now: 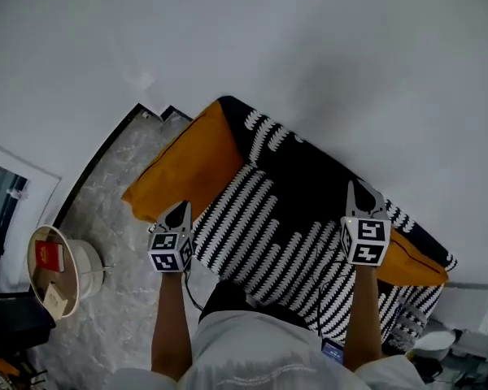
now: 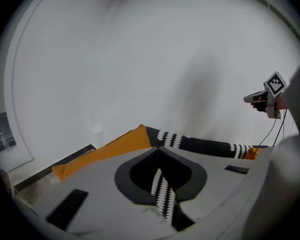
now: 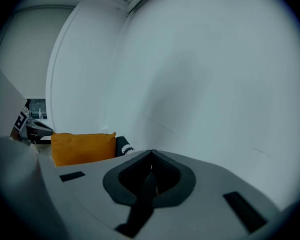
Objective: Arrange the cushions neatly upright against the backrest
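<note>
Head view: at lower left, on the grey marbled floor [image 1: 118, 210], stands a round white drum-shaped container with a rimmed top [image 1: 85, 268]. It holds a small red packet [image 1: 49, 256] and a pale tan one [image 1: 55, 299]. A person holds up a large black fabric cushion with white zigzag stripes [image 1: 285, 210] by its near edge in front of a plain white wall [image 1: 309, 55], its patterned face towards the camera. The left tongs [image 1: 179, 210] are at its left corner and the right tongs [image 1: 359, 189] on its black area. A plain orange fabric cushion [image 1: 187, 169] touches the striped cushion's left side, and a second orange cushion [image 1: 415, 262] shows from under its right end.

Left gripper view: the left tongs [image 2: 158, 149] are pressed together on a fold of the striped cushion, a band of white zigzags running between them. Beyond, the orange cushion's edge [image 2: 105, 151] meets the striped cushion's top edge [image 2: 205, 145] end to end, with the right tongs [image 2: 250, 99] above.

Right gripper view: the right tongs [image 3: 151, 153] are shut on a strip of the cushion's dark fabric. The orange cushion [image 3: 82, 146] stands upright at left, the left tongs [image 3: 40, 129] just beside it.
</note>
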`<action>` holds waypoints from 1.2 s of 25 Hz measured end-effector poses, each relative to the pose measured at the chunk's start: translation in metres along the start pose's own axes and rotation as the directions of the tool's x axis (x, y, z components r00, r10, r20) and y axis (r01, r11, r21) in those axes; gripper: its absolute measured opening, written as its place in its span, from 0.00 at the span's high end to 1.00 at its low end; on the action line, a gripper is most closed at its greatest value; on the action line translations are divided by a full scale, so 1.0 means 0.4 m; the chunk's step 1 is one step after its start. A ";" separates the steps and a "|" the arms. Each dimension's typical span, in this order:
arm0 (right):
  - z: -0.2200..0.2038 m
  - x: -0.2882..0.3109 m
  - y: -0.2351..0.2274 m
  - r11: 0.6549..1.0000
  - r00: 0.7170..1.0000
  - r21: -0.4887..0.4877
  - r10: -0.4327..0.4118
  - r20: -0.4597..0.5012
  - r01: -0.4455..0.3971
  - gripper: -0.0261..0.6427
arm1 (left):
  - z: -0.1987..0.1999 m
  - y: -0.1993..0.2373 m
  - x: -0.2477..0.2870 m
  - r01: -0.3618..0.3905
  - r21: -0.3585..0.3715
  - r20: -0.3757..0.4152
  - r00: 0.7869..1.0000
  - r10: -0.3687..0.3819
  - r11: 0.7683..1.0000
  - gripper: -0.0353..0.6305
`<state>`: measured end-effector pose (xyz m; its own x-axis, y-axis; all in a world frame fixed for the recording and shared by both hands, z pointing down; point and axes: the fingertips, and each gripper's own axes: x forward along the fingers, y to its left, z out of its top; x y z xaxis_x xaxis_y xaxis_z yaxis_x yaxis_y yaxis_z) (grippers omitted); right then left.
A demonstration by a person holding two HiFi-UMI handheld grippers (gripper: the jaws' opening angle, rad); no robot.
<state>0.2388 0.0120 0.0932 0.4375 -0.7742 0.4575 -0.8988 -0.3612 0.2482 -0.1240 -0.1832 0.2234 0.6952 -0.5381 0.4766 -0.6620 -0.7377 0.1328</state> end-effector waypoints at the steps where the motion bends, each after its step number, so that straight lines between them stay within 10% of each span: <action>1: 0.001 -0.053 -0.023 1.000 1.000 -0.004 -0.001 0.009 0.001 0.96 | 0.020 -0.052 -0.018 0.025 0.024 0.013 1.000 -0.026 0.999 0.95; 12: -0.111 -0.500 -0.237 0.993 0.992 0.029 -0.114 0.046 0.112 0.96 | 0.199 -0.555 -0.173 0.349 0.158 0.125 0.921 -0.369 0.924 0.96; 22: -0.204 -0.773 -0.317 0.983 0.984 0.076 -0.169 0.051 0.165 0.96 | 0.251 -0.847 -0.339 0.375 0.424 0.087 0.890 -0.449 0.825 0.96; 30: -0.201 -0.931 -0.294 0.963 0.964 0.122 -0.251 0.086 0.239 0.96 | 0.285 -1.019 -0.466 0.449 0.536 0.087 0.813 -0.576 0.715 0.96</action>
<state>0.1838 0.3846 -0.0379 0.6448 -0.7005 0.3059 -0.7643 -0.5967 0.2444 0.0483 0.1714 -0.0184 0.9708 -0.0479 0.2352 -0.0108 -0.9876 -0.1565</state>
